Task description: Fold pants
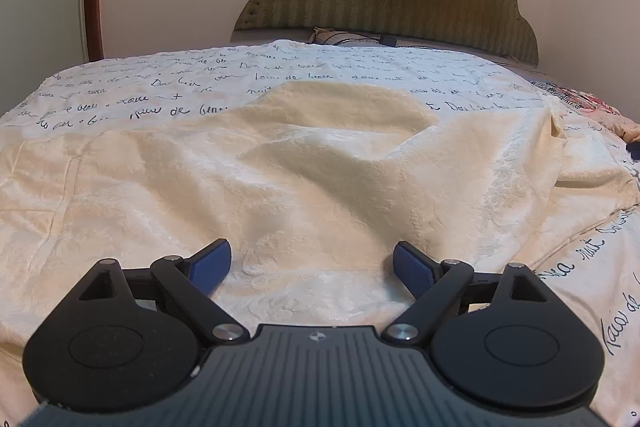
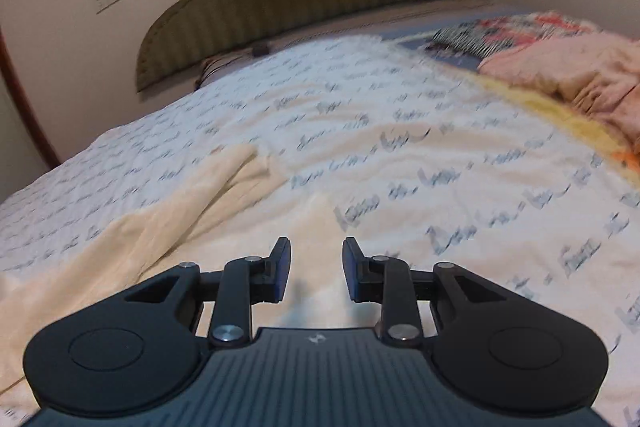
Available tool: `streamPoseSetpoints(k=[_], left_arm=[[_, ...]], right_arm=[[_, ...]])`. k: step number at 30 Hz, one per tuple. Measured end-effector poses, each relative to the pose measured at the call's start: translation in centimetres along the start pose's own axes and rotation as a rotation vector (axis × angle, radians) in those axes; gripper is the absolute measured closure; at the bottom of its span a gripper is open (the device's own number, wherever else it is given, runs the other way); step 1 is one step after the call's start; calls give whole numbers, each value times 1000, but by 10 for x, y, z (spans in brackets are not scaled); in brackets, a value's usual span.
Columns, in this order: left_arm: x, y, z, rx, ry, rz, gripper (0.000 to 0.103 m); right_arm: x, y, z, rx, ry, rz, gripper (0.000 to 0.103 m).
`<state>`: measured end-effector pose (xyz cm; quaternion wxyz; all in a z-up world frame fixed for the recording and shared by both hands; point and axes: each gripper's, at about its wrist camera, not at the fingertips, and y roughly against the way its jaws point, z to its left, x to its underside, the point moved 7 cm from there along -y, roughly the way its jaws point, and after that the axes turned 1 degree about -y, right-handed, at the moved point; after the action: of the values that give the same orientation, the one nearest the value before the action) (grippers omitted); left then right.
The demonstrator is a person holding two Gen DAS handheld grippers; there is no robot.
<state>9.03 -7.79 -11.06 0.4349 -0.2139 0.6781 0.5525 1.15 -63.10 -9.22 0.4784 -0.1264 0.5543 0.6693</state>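
We see our left gripper (image 1: pixel 312 267) spread wide and empty over the cream plush pants (image 1: pixel 280 163), rumpled on the white script-printed bedspread (image 1: pixel 160 87). Our right gripper (image 2: pixel 316 269) stands partly apart, gripping nothing, the pants (image 2: pixel 168 223) beside it leftward.

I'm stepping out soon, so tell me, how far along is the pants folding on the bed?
Done: the cream pants lie spread on the script-print bedspread, one part seemingly already doubled over. In hand: nothing; the left claw hangs wide open above the fabric, and the right claw, narrowly open, grips nothing at the pants' edge. Left: probably more folds, since the cloth is still broad and rumpled.
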Motion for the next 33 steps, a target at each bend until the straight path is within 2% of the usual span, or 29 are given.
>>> streamPoseSetpoints(k=[2,4,5,7,8,9,11,12,13,15,16,17,19,20,21,22,24,26,28,29,31,33], left_arm=[[0,0,0,0,-1,0,12],[0,0,0,-2,-2,0,12],[0,0,0,-2,-1,0,12],[0,0,-1,-3,-2,1,12],[0,0,-1,-3,-3,1,12],[0,-1,-1,-3,-4,1,12],[0,-1,-1,-3,-4,1,11],[0,-1,-1,-3,-4,1,11],[0,-1,-1,-4,-5,1,11],[0,-1,-1,-5,-7,2,11],[0,-1,-2,-5,-9,3,11],[0,-1,-1,-5,-9,3,11],[0,-1,-1,-4,-8,3,10],[0,-1,0,-3,-6,3,10],[0,-1,0,-2,-6,2,10],[0,-1,0,0,-4,2,10],[0,-2,1,3,-2,2,10],[1,-1,1,7,1,1,9],[1,-2,1,12,4,0,9],[1,-1,1,14,6,0,8],[1,-1,2,17,8,-1,8],[1,-2,2,21,12,-2,8]], right_arm=[[20,-6,0,-72,-22,77,76],[35,-17,-11,-38,-55,127,77],[34,-15,-16,-51,-111,98,77],[29,-7,-17,24,-170,28,76],[26,-3,-9,56,-126,0,76],[26,-1,1,51,-78,-5,76],[33,-10,14,22,-20,72,75],[35,-15,15,65,5,100,75],[33,-17,14,137,35,82,75],[16,-7,18,252,32,-33,73],[5,-5,28,248,23,-91,73],[-5,-5,41,199,27,-121,73],[-22,-19,73,124,64,-128,65],[-30,-32,90,121,96,-115,58],[-36,-44,104,139,127,-109,43],[-42,-58,116,177,159,-115,28],[-53,-85,136,288,203,-131,22],[-57,-107,151,368,247,-128,21],[-57,-128,159,452,278,-101,5],[-56,-139,161,497,300,-81,5],[-54,-147,160,531,361,-87,7],[-56,-139,150,546,357,-129,15]])
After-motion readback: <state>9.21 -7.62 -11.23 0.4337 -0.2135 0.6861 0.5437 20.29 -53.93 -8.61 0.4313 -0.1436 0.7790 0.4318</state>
